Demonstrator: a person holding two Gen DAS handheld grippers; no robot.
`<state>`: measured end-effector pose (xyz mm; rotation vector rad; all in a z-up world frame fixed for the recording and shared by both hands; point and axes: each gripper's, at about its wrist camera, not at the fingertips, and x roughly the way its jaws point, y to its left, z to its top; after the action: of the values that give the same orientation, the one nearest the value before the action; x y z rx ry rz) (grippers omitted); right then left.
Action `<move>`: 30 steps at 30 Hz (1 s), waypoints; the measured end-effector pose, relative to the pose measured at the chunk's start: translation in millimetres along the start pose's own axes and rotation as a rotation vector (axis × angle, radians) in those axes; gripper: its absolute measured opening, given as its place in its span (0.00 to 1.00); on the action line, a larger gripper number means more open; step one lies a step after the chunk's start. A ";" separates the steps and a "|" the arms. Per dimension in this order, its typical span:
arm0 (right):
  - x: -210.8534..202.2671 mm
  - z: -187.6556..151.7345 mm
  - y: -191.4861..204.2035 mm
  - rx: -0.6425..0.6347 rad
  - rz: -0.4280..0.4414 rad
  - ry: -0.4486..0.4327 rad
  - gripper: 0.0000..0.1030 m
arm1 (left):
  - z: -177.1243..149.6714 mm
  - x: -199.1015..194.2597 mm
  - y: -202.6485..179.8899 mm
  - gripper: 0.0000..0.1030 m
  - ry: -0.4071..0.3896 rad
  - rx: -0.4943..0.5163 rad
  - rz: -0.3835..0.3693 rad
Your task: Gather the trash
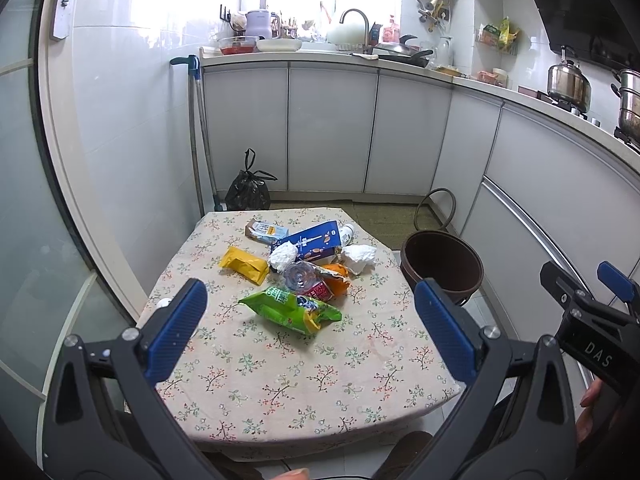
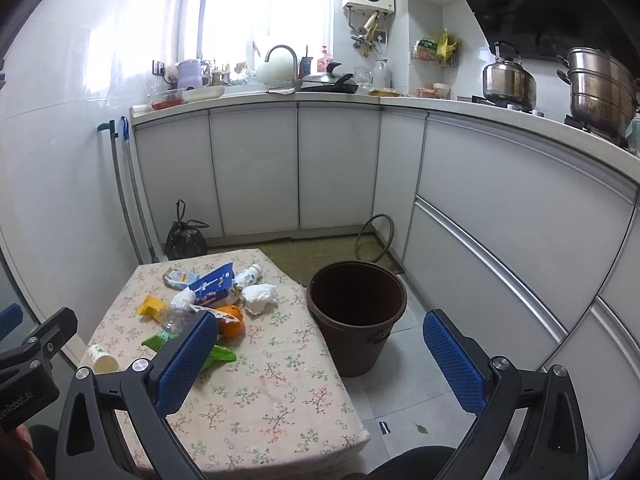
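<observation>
Trash pile sits mid-table on the floral tablecloth (image 1: pixel 280 380): green snack bag (image 1: pixel 290 310) nearest, print too small to read; clear crushed bottle (image 1: pixel 300 276), red packet and orange wrapper (image 1: pixel 336 278) overlap, edges hidden. Blue carton (image 1: pixel 310 242) is partly covered by a crumpled tissue (image 1: pixel 282 256); yellow packet (image 1: pixel 244 264) lies left. Paper cup (image 2: pixel 100 358) is blocked by a finger in the left view. Brown bin (image 1: pixel 442 262) stands on the floor just beside the table. Left gripper (image 1: pixel 312 328) hovers over the near table, jaws spread wide, nothing between. Right gripper (image 2: pixel 320 360) likewise is spread and empty, body lettered "DAS".
</observation>
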<state>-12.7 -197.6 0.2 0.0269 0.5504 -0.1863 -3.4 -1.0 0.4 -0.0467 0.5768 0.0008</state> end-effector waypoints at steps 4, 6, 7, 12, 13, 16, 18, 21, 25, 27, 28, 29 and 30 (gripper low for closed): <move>1.2 0.1 0.5 -0.001 -0.004 0.006 1.00 | 0.0 0.0 -0.3 1.00 0.000 -0.001 -0.001; 1.6 0.2 0.9 0.000 -0.004 0.007 1.00 | -0.1 0.3 0.6 1.00 0.000 0.000 0.001; 1.5 0.4 1.2 0.000 -0.004 0.006 1.00 | -0.1 0.8 0.9 1.00 0.000 -0.001 0.002; 2.2 0.3 0.7 -0.003 -0.008 0.006 1.00 | -0.3 2.7 2.1 1.00 0.000 -0.005 0.003; 2.6 0.8 0.7 -0.002 -0.009 0.006 1.00 | -0.2 3.8 2.8 1.00 0.001 -0.007 0.002; 5.5 2.6 2.1 -0.003 -0.010 0.009 1.00 | -0.1 7.9 3.7 1.00 0.006 -0.012 0.002; 7.3 3.4 2.6 -0.006 -0.011 0.009 1.00 | 0.1 11.2 4.3 1.00 0.007 -0.012 0.002; 9.9 4.6 4.2 -0.010 -0.010 0.006 1.00 | 0.5 15.4 6.0 1.00 0.005 -0.019 -0.010; 17.3 6.6 7.6 -0.026 -0.011 0.000 1.00 | 4.4 30.8 14.2 1.00 0.009 -0.047 -0.010; 25.8 7.8 9.0 -0.032 0.006 -0.002 1.00 | 6.9 44.3 25.6 1.00 0.022 -0.104 -0.043; 33.1 8.6 10.1 -0.036 0.011 0.006 1.00 | 7.7 51.1 31.9 1.00 0.023 -0.132 -0.047; 43.0 9.6 11.7 -0.045 0.014 0.021 1.00 | 8.7 56.1 34.5 1.00 0.023 -0.141 -0.046; 51.3 9.6 13.3 -0.053 0.013 0.034 1.00 | 10.6 65.0 37.9 1.00 0.030 -0.137 -0.043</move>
<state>37.6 -194.0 -18.7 -0.0180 0.5888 -0.1583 56.4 36.5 -27.9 -0.1928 0.6046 -0.0017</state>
